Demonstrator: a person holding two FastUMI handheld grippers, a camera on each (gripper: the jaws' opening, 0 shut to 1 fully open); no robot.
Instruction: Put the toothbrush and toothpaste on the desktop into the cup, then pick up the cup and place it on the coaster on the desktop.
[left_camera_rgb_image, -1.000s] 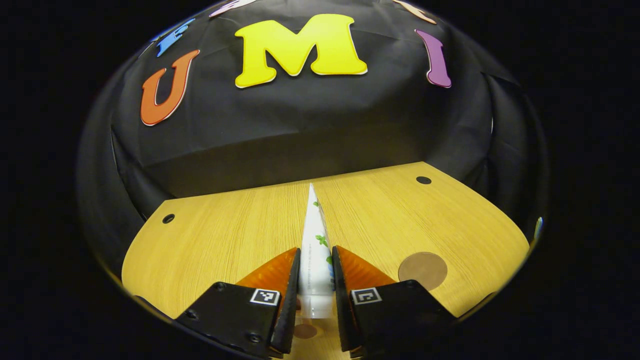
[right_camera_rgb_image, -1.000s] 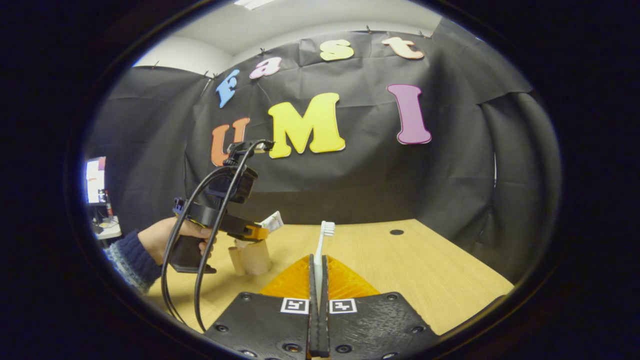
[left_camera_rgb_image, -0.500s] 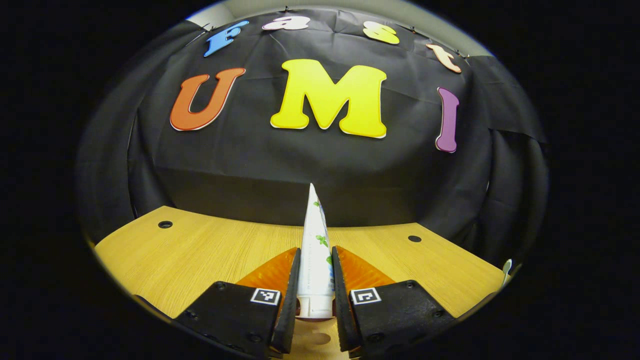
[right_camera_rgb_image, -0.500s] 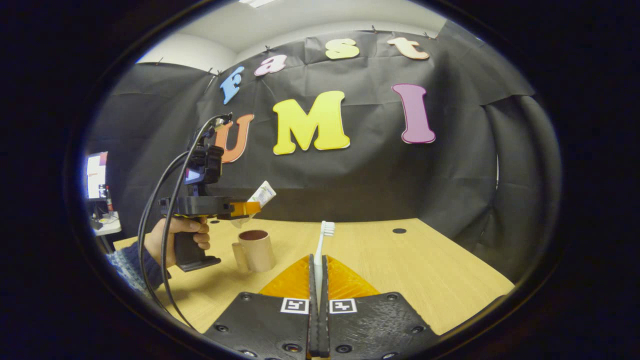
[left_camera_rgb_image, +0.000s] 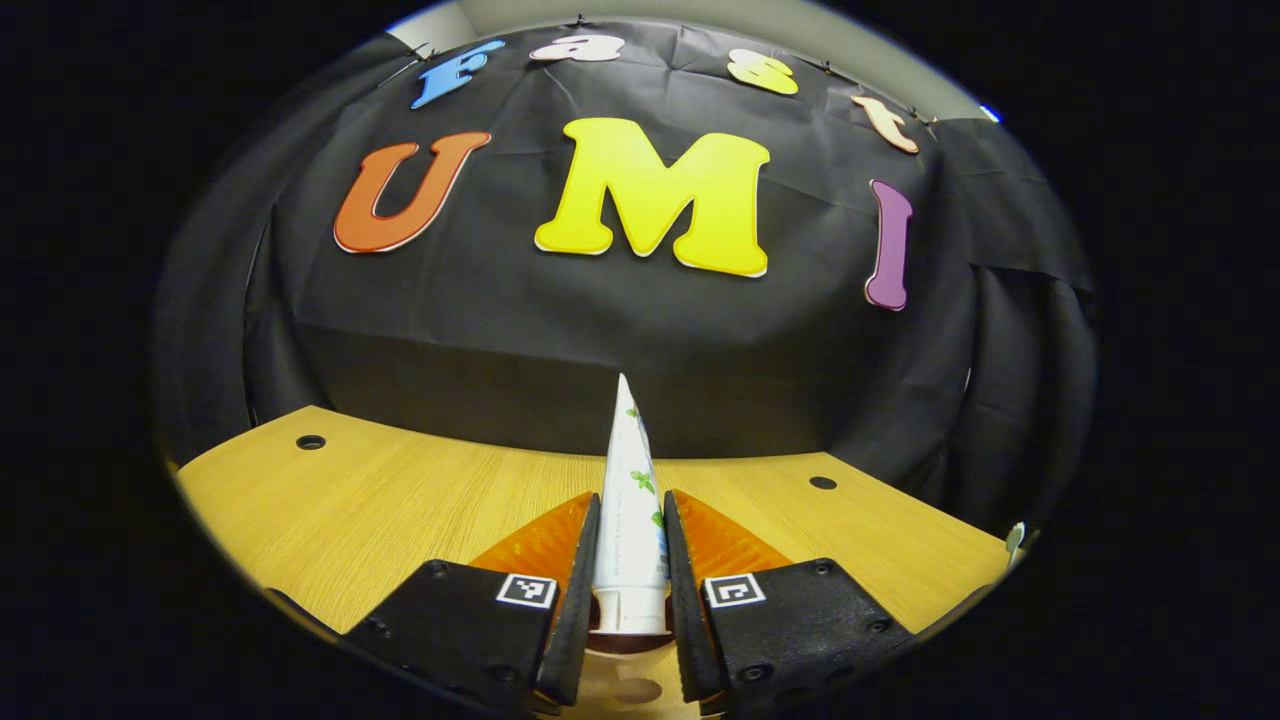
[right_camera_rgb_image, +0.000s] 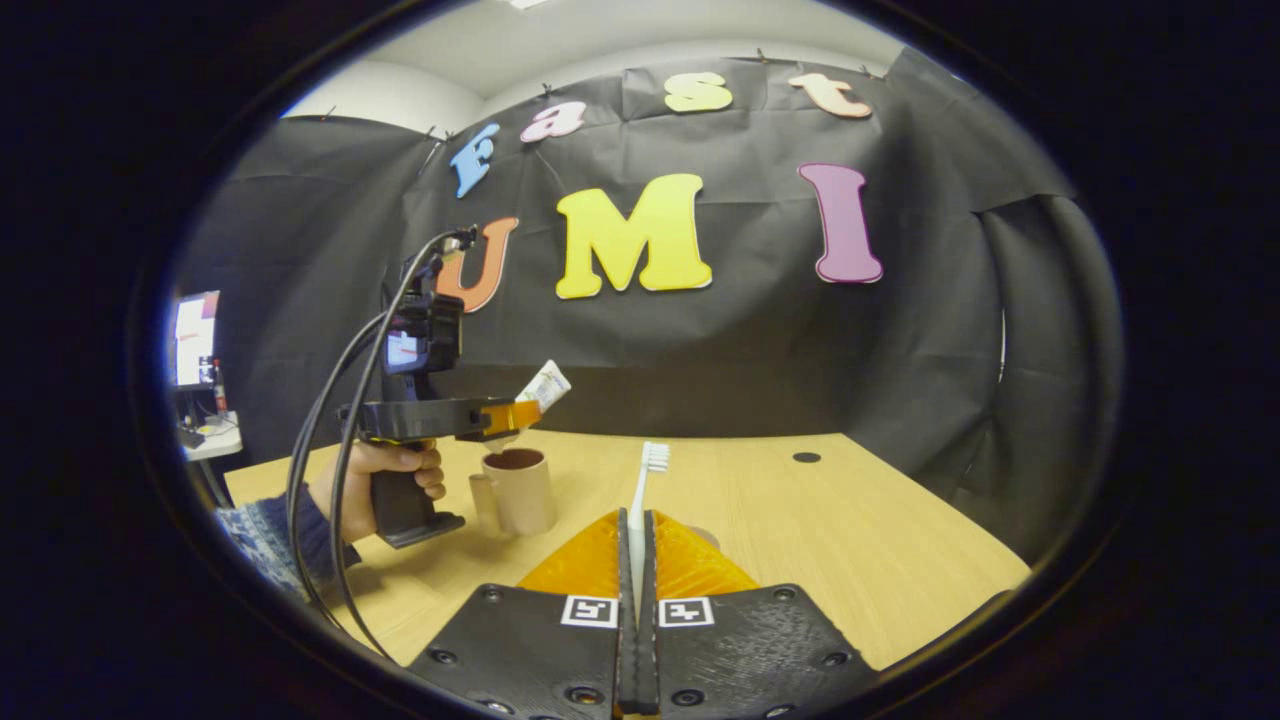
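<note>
Right gripper view, bottom centre: right gripper clamped on one toothbrush, bristles up at frame centre. Mid left: one cup seen upright on desktop. Just above cup: left gripper, held by hand, pinched on one toothpaste tube, crimped end tilted up.

Left gripper view, bottom centre: toothpaste gripped between both fingers.
</note>
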